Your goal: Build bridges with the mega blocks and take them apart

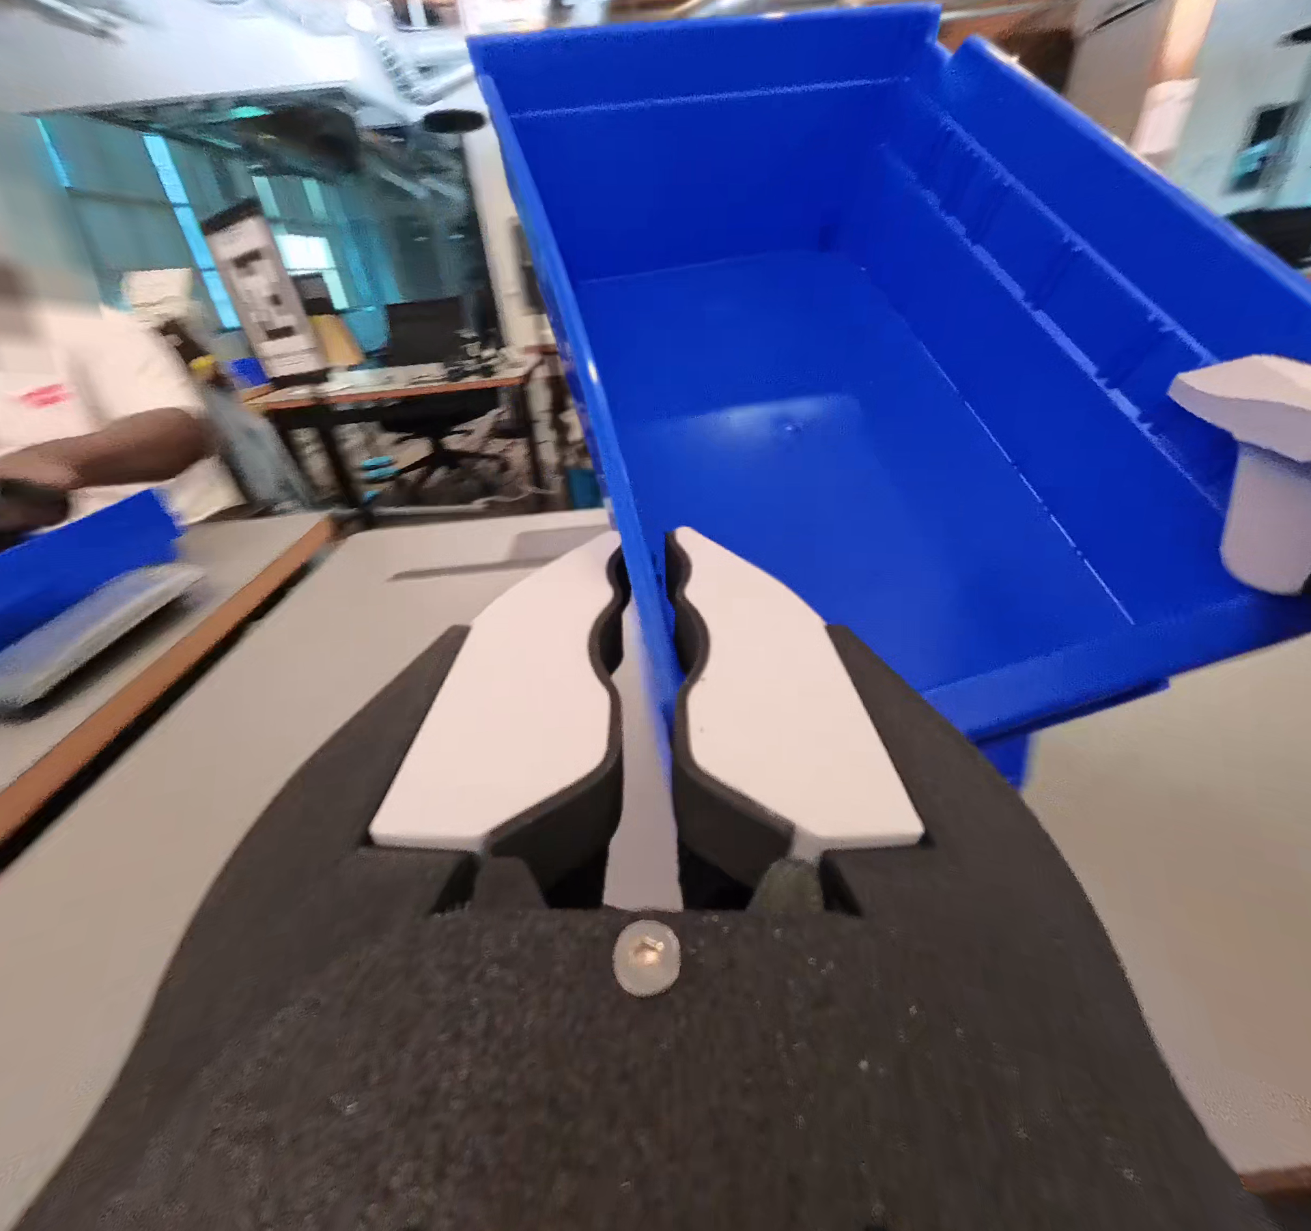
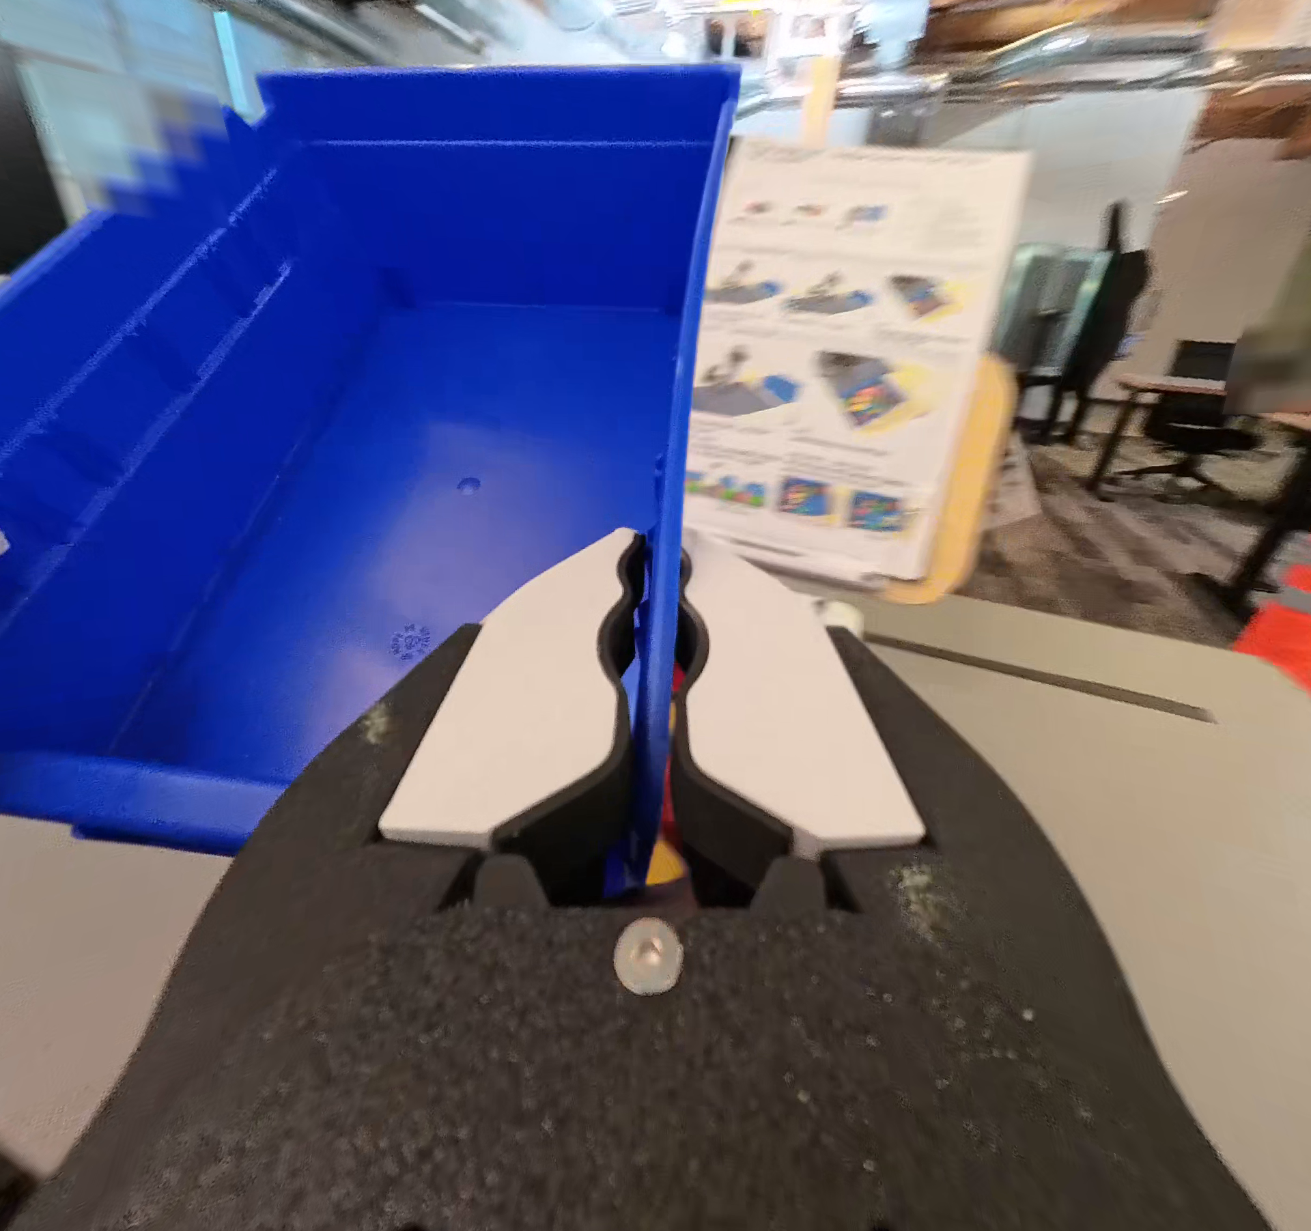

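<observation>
Evidently tipped to empty it: blue bin held tilted above worktop, left hand-held gripper and right hand-held gripper each clamped on opposite side walls.

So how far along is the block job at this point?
Done: the blue bin looks emptied. In hand: the left gripper and right gripper each clamp a side wall, holding it tilted above the table. Left: all the bridge building; only coloured bits show below.

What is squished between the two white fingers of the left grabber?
The thin side wall of the blue bin. The left gripper pinches it, seen in the left wrist view. The bin looks empty.
</observation>
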`<state>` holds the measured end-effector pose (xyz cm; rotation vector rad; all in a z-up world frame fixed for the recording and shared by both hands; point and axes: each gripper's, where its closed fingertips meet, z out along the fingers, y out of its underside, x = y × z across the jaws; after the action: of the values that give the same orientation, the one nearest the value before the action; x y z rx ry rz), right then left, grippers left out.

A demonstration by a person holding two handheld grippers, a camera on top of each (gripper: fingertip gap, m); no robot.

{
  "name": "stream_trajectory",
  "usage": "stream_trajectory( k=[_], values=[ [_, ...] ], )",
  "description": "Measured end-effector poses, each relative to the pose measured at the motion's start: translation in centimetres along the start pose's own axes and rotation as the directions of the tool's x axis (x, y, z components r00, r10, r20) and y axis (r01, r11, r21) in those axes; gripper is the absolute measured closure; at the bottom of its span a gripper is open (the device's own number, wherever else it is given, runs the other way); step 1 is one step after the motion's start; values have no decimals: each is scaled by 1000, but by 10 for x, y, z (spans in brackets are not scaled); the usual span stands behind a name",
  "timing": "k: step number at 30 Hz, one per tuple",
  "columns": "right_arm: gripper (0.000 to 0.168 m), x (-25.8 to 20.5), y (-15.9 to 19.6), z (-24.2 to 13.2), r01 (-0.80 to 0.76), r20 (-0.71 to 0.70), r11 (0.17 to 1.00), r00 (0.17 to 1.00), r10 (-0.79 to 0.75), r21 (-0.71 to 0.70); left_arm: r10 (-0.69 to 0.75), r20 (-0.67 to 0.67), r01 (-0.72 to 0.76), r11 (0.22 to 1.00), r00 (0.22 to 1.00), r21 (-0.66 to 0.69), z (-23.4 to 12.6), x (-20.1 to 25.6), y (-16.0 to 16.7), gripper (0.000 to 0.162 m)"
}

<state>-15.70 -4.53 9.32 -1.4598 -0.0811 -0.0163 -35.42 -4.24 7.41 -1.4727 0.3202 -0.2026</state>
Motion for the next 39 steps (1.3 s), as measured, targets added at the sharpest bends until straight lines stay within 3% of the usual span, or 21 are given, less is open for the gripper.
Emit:
stream_trajectory(
  k=[4,7,12,17,21,25,28,29,30,31,35,39],
  values=[
    [164,122,-13,-23,5,-208,1000,978,-9,-21,-55,-211,51,998,976,-20,58,112,-17,154],
    [163,211,1,-42,7,-341,991,938,-54,-136,-123,-333,93,990,935,-105,99,202,-5,155],
    [163,328,68,-69,-80,-438,941,896,-77,-329,-204,-426,76,952,881,-298,136,333,51,155],
    [163,382,155,-70,-231,-411,894,910,60,-383,-178,-439,-18,913,881,-407,148,394,110,153],
    [163,399,196,-70,-252,-380,881,921,90,-401,-151,-442,-67,896,884,-438,151,414,141,149],
    [163,415,228,-78,-302,-395,837,912,113,-457,-186,-517,-109,866,835,-488,142,437,170,138],
    [160,415,234,-77,-448,-368,814,875,315,-368,-207,-593,-145,860,778,-490,129,445,172,118],
    [153,413,234,-78,-483,-363,792,862,354,-373,-230,-617,-162,843,753,-512,121,446,174,102],
    [143,414,231,-80,-502,-375,783,850,369,-368,-262,-636,-163,833,726,-529,111,443,172,97],
    [132,417,223,-83,-502,-388,790,846,365,-352,-284,-655,-160,831,701,-532,101,434,167,98],
    [123,427,163,-98,-421,-457,869,847,272,-261,-218,-699,-172,880,682,-442,66,357,133,96],
    [123,372,79,-80,-199,-371,959,922,113,-200,-82,-580,-141,934,810,-329,68,227,99,99]
  ],
)
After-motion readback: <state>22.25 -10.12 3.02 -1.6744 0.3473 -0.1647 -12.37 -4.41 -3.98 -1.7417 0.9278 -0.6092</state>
